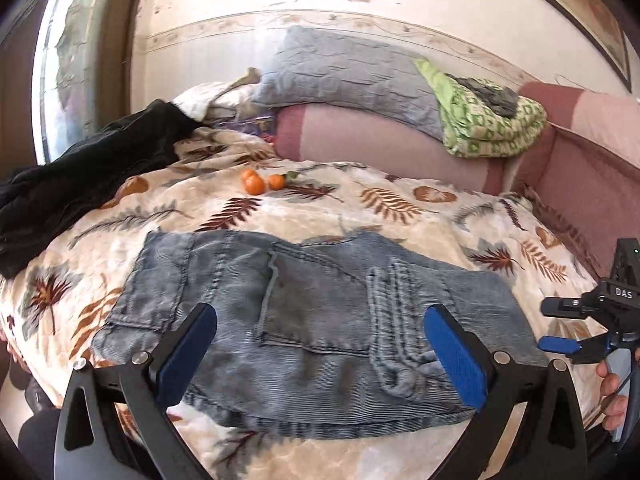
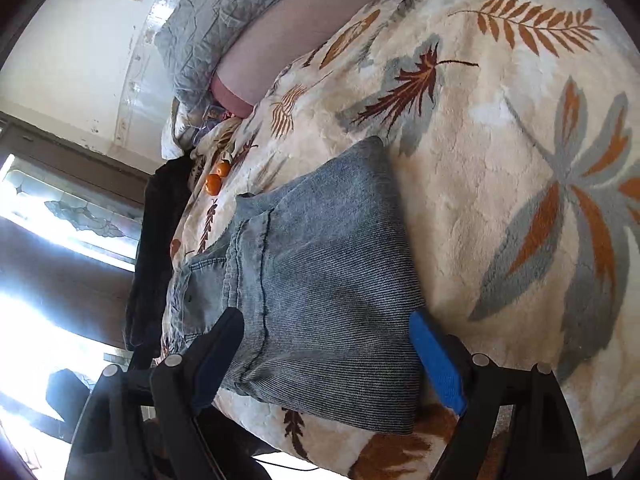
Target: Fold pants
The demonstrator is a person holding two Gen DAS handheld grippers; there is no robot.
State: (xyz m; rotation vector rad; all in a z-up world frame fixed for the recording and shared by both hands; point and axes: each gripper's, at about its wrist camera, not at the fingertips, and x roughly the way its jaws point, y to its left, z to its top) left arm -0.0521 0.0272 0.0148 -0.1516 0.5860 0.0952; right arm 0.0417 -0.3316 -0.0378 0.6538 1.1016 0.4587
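Nearest the lens, the left gripper (image 1: 320, 356) hangs with its 2 blue pads spread wide and holding nothing, the folded jeans (image 1: 316, 328) lying flat on the leaf-print blanket (image 1: 420, 216) just ahead of and between them. The right gripper (image 2: 328, 360) is likewise released, straddling 1 end of the bundle. The denim looks thick, soft and fairly heavy, unlikely to slip; its long axis runs crosswise to the left gripper, and I would pinch the stacked near edge.
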